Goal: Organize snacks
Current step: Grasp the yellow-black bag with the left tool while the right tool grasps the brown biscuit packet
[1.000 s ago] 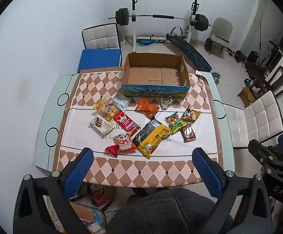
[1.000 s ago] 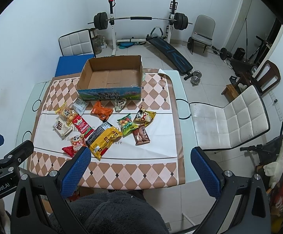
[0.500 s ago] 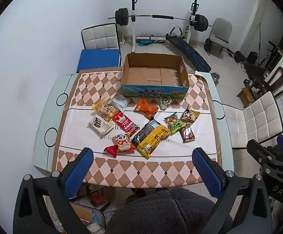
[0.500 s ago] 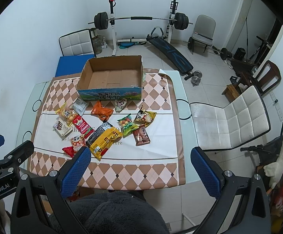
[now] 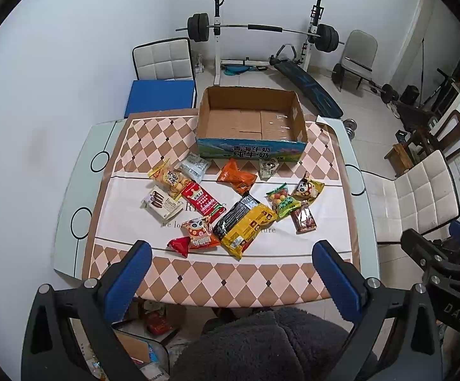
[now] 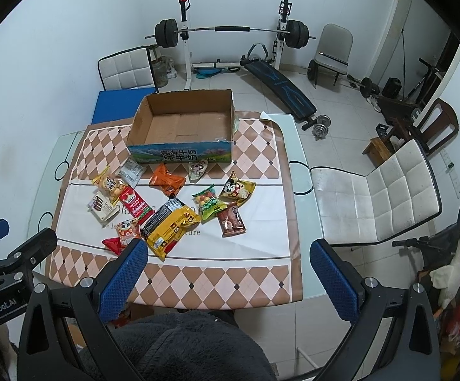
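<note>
Left gripper point(image 5: 231, 270): fingers spread wide, holding nothing.
Right gripper point(image 6: 230, 270): fingers spread wide, holding nothing.
Snacks point(image 5: 234, 203): scattered on the table point(image 5: 71, 209), well beyond both fingertips, before the cardboard box point(image 5: 251, 123).

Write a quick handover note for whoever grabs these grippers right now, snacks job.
Left gripper: open, empty, held above the near table edge.
Right gripper: open, empty, also over the near edge.
Box: at the far side of the table, open, nothing in it.
Snacks: all loose on the cloth in front of the box, including the yellow bag, orange pack, red pack and brown pack.
Done: nothing packed.
Left: every snack, probably into the box. Some overlap, so pick the top ones first.
</note>
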### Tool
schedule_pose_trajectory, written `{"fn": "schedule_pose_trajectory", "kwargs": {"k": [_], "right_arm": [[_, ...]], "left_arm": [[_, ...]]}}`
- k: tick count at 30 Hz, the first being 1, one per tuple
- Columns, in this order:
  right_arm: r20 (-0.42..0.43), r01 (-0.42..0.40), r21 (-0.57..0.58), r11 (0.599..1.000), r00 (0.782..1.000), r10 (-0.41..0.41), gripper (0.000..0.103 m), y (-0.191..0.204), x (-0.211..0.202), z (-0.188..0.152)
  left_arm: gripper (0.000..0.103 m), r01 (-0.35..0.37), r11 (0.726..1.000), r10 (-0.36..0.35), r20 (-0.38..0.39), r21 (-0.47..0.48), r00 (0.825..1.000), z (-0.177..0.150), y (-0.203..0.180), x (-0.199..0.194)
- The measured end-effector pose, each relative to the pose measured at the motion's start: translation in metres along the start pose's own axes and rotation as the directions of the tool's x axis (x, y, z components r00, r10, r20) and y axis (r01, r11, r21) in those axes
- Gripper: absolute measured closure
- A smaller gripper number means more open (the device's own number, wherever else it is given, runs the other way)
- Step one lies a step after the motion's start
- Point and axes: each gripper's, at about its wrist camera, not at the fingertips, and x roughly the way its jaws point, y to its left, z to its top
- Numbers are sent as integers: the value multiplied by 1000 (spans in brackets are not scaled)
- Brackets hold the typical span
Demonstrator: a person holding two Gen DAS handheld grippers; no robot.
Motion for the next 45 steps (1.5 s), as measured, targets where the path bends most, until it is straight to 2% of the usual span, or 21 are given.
{"fn": "schedule_pose_trajectory", "kwargs": {"k": [5, 11, 16, 19, 21, 24, 27, 32, 36, 38, 41, 43, 45], "right_arm": [[-35, -11, 40, 999, 999, 13, 0, -7, 36, 14], [-160, -51, 73, 996, 985, 63, 0, -22, 135, 9], [-278, -77, 89, 993, 955, 99, 0, -26, 228, 0], [-326, -82, 87, 993, 939, 106, 0, -26, 279, -7], [-360, -88, 82, 993, 926, 112, 0, -25, 311, -10], [-400, -83, 82, 993, 910, 109, 0, -27, 347, -16], [-446, -79, 94, 992, 888, 113, 0, -32, 382, -22], [-507, -64, 89, 994, 856, 101, 0, -40, 418, -31], [-527, -71, 76, 995, 844, 101, 0, -44, 434, -32], [-532, -72, 70, 995, 841, 99, 0, -45, 440, -29], [-528, -76, 66, 995, 843, 100, 0, -47, 449, -23], [-528, -77, 69, 995, 843, 101, 0, -51, 456, -17], [-529, -79, 74, 994, 842, 106, 0, -57, 461, -9]], "left_arm": [[0, -36, 999, 36, 14, -4, 999, 10, 2, 27], [0, -92, 993, 97, -73, 69, 993, 16, 11, 109], [0, 1, 991, 28, -216, 136, 976, 11, 13, 202], [1, 65, 981, -6, -307, 182, 952, 4, 7, 262], [1, 113, 970, -27, -368, 215, 930, -3, 3, 302], [1, 150, 953, -28, -415, 264, 910, -11, -6, 342], [1, 176, 923, -6, -445, 342, 896, -17, -22, 375], [1, 193, 861, 52, -459, 471, 887, -26, -48, 410], [1, 205, 842, 76, -486, 500, 871, -30, -57, 432], [8, 196, 862, 71, -494, 467, 866, -29, -55, 438], [13, 171, 920, 35, -511, 352, 859, -25, -43, 442], [15, 129, 967, 7, -526, 221, 850, -23, -29, 442], [15, 77, 995, -28, -553, 66, 833, -23, -10, 445]]}}
